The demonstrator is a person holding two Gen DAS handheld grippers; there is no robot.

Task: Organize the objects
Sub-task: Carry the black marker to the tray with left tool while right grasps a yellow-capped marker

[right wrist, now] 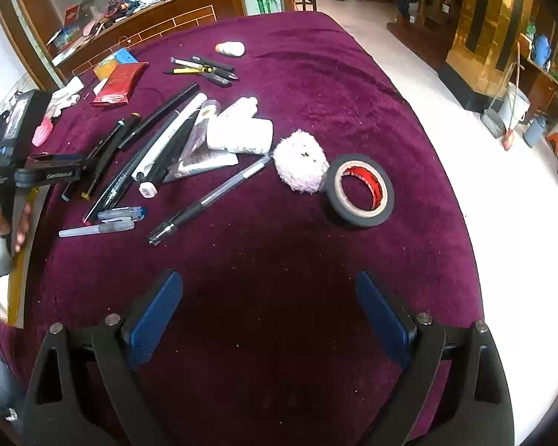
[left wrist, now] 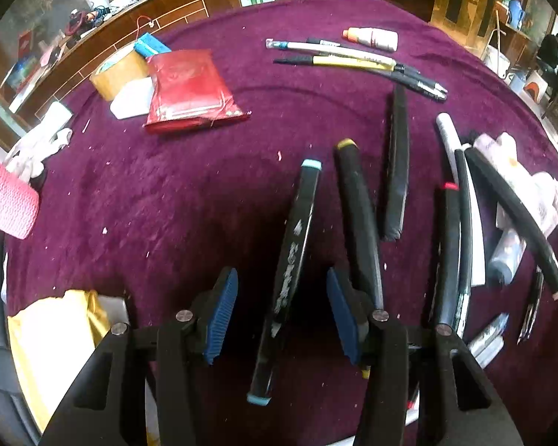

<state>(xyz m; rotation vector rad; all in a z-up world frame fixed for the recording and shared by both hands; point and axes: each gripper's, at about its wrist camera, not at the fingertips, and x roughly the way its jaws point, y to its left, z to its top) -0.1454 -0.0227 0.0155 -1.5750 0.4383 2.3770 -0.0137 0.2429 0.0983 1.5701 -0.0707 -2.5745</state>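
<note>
Left wrist — tongs (left wrist: 279,312) straddle marker (left wrist: 288,278).

**Table layout**

On the cloth (right wrist: 316,85), the tape roll (right wrist: 359,190) lies right of the fluffy ball (right wrist: 301,161), just beside it. A pen (right wrist: 208,199) lies left of the ball, its far tip near it. Behind the pen sits a bottle (right wrist: 240,135). Markers (right wrist: 126,156) lie left of the bottle. At the far side, a pen group (right wrist: 204,68) lies before a small bottle (right wrist: 230,48); a packet (right wrist: 119,85) lies to their left.
</note>
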